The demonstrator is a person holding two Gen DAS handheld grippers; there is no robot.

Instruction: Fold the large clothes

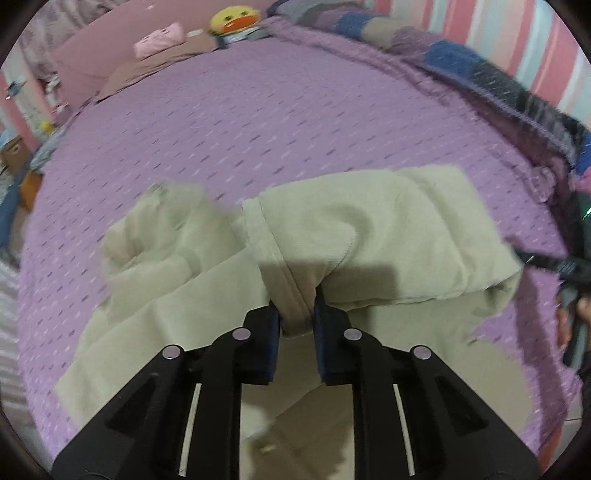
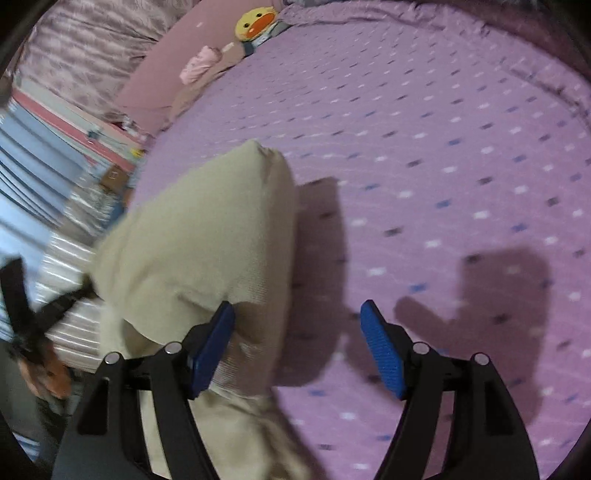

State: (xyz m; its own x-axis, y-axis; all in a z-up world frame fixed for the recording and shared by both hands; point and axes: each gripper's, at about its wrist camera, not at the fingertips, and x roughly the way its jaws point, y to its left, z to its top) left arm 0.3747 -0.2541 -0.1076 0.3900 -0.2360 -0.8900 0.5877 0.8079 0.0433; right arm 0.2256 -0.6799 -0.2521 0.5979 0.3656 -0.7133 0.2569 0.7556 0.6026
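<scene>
Left gripper (image 1: 297, 314) is clamped on a hemmed fold of the beige garment (image 1: 369, 236), fabric bunched between both pads. The rest of the cloth spreads ahead of and to either side of those fingers over the purple bedspread (image 1: 258, 122). Right gripper (image 2: 295, 354) is spread wide, gripping nothing (its left pad (image 2: 212, 354) touches the garment's (image 2: 192, 240) edge; the right pad hangs over bare bedspread (image 2: 443, 147)). Duck plush (image 1: 234, 20) sits far ahead.
</scene>
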